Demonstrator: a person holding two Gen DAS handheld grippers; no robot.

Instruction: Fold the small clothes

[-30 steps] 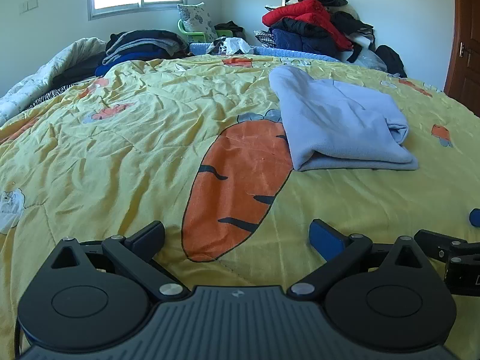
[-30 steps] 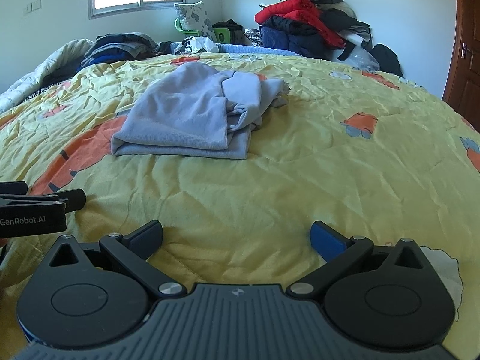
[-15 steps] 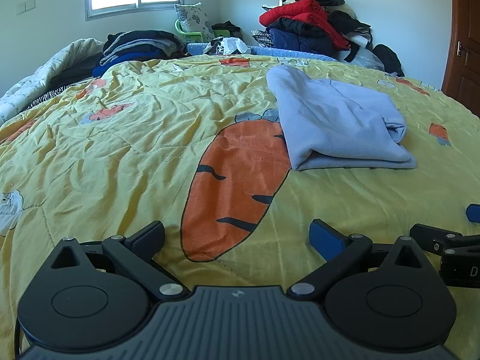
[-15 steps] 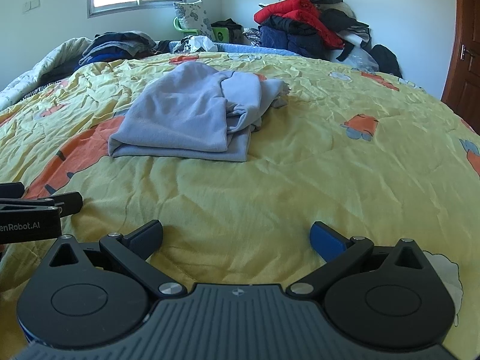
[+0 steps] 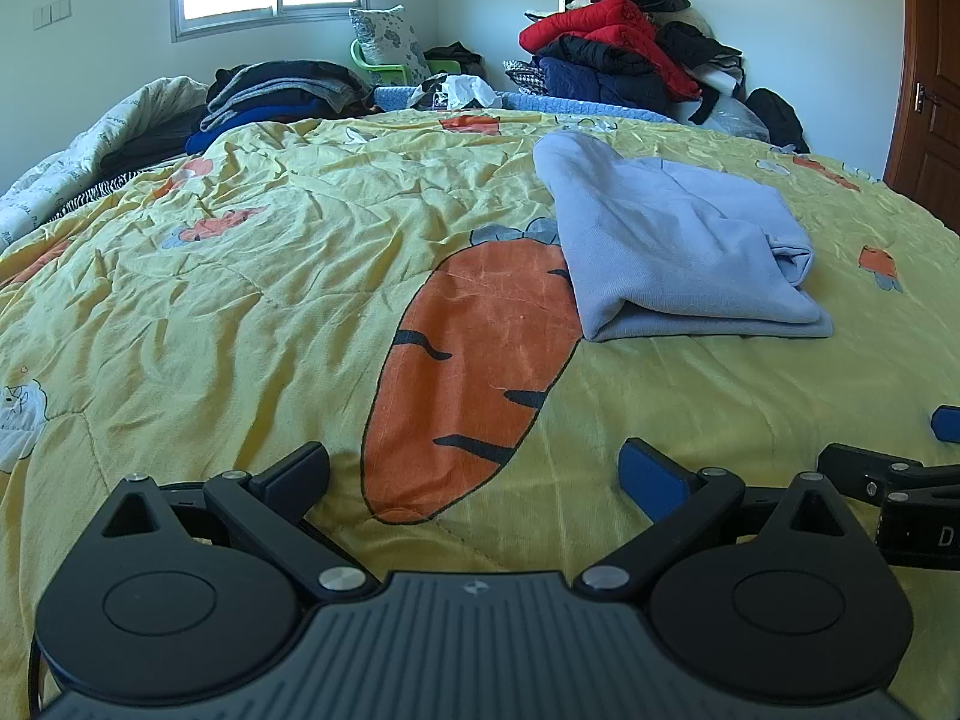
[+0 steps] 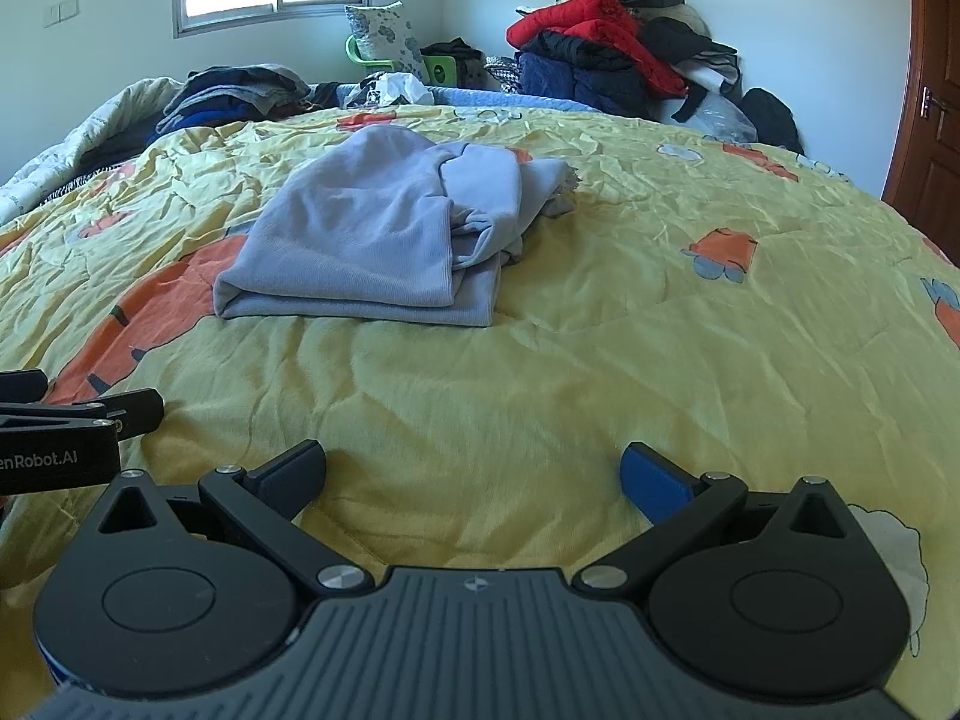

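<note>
A light blue garment (image 5: 672, 246) lies folded on the yellow carrot-print bedspread (image 5: 270, 276), ahead and to the right in the left wrist view. In the right wrist view the garment (image 6: 372, 240) lies ahead and to the left, with loose folds at its right side. My left gripper (image 5: 474, 468) is open and empty, low over the bedspread, well short of the garment. My right gripper (image 6: 474, 468) is open and empty, also short of it. The right gripper shows at the right edge of the left wrist view (image 5: 888, 480). The left gripper shows at the left edge of the right wrist view (image 6: 72, 420).
A pile of red and dark jackets (image 5: 624, 54) stands at the far right of the bed. A stack of dark folded clothes (image 5: 276, 96) lies at the far left, with a white quilt (image 5: 72, 162) beside it. A wooden door (image 5: 930, 84) is on the right.
Both grippers have shifted slightly; the garment sits a touch lower and further left in the right wrist view. Both stay open. The garment has not moved on the bed.
</note>
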